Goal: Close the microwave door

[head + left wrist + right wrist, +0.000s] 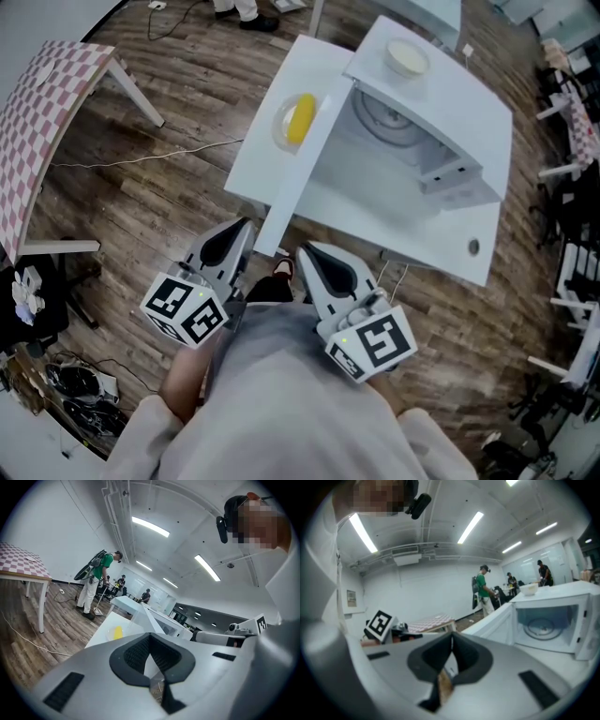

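The white microwave (441,103) stands on a white table (427,239) with its door (298,178) swung wide open toward me. Its glass turntable (394,122) shows inside the cavity. Both grippers are held close to my body, short of the table's near edge. My left gripper (246,227) is shut and empty, its tip just left of the door's free end. My right gripper (305,251) is shut and empty, just right of that end. The right gripper view shows the open microwave (548,625) at right; the left gripper view shows the door (149,619) edge-on.
A plate with a yellow item (298,119) lies on the table left of the door. A white bowl (408,58) sits on the microwave. A checked table (42,122) stands far left; cables run over the wood floor (159,159). People stand in the background (93,585).
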Tool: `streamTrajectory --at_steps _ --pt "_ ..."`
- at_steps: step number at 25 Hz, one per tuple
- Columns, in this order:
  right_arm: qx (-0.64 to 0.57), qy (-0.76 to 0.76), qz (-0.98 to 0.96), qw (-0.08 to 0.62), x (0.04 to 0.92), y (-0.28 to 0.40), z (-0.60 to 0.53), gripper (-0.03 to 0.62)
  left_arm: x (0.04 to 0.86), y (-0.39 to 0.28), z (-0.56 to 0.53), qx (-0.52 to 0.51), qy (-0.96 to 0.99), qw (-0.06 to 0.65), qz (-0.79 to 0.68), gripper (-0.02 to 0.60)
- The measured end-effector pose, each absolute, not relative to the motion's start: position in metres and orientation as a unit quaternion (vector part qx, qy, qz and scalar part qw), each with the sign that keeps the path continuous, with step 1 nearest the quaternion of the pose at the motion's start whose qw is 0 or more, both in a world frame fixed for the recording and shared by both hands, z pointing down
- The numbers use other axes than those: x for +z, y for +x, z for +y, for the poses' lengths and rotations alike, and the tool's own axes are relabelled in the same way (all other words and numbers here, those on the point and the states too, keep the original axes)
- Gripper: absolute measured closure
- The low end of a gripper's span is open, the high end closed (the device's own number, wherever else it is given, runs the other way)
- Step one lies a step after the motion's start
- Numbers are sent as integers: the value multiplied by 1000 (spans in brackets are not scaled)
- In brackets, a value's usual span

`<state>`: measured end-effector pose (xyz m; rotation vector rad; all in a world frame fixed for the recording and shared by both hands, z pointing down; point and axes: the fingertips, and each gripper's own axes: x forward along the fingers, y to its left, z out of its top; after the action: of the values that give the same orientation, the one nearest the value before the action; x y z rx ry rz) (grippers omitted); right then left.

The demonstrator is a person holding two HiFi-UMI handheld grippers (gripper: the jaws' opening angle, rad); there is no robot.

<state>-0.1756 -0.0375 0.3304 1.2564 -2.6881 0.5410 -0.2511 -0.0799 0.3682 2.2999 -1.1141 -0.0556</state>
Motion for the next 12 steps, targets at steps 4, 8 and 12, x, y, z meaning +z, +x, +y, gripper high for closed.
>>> streamTrajectory --at_steps 4,8,12 --pt "182 417 -888 62 332 -173 -37 571 372 -250 -78 -17 860 293 -416 568" --pt "186 417 -888 59 333 -170 -37 571 372 -250 -78 -19 857 298 -419 568" --pt "191 417 -887 57 335 -169 -37 571 374 -248 -76 -16 856 302 -419 568"
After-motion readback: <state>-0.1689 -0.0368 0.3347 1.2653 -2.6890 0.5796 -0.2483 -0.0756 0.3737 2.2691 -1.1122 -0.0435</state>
